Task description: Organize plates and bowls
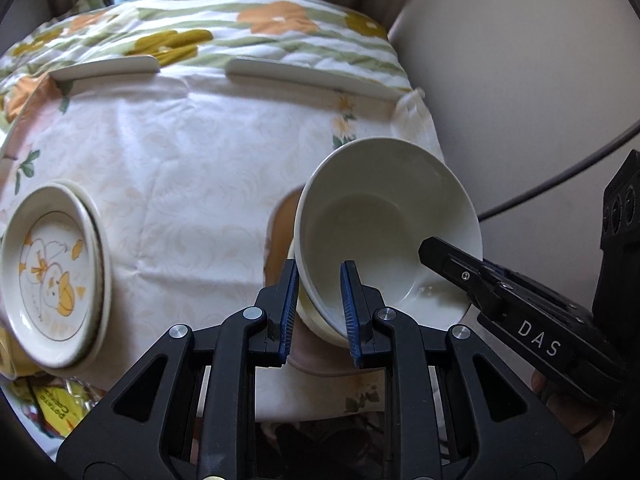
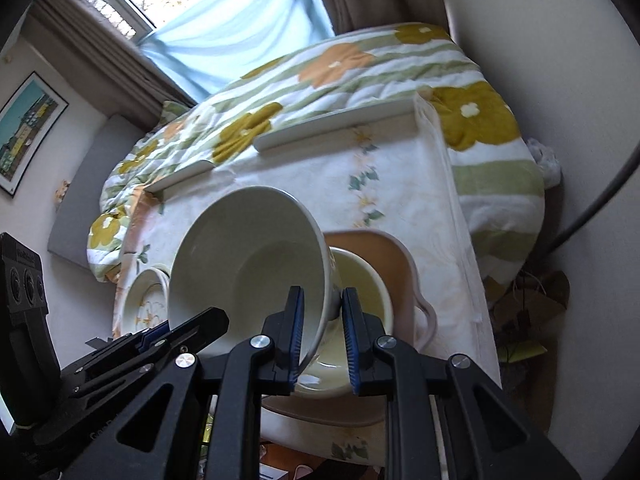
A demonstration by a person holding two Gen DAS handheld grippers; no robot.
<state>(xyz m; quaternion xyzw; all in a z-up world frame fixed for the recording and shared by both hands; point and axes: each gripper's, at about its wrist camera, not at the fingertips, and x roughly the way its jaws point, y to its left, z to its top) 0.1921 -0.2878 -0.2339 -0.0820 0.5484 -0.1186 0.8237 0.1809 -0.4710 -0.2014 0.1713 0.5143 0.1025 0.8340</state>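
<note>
While both my left gripper (image 1: 320, 300) and right gripper (image 2: 322, 332) pinch the white bowl (image 1: 384, 224), it hangs over another bowl (image 2: 360, 280), not stacked yet.

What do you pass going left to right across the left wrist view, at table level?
Duck-patterned plate → left gripper, clamped on the near rim of the white bowl → right gripper, on the bowl's right rim.
</note>
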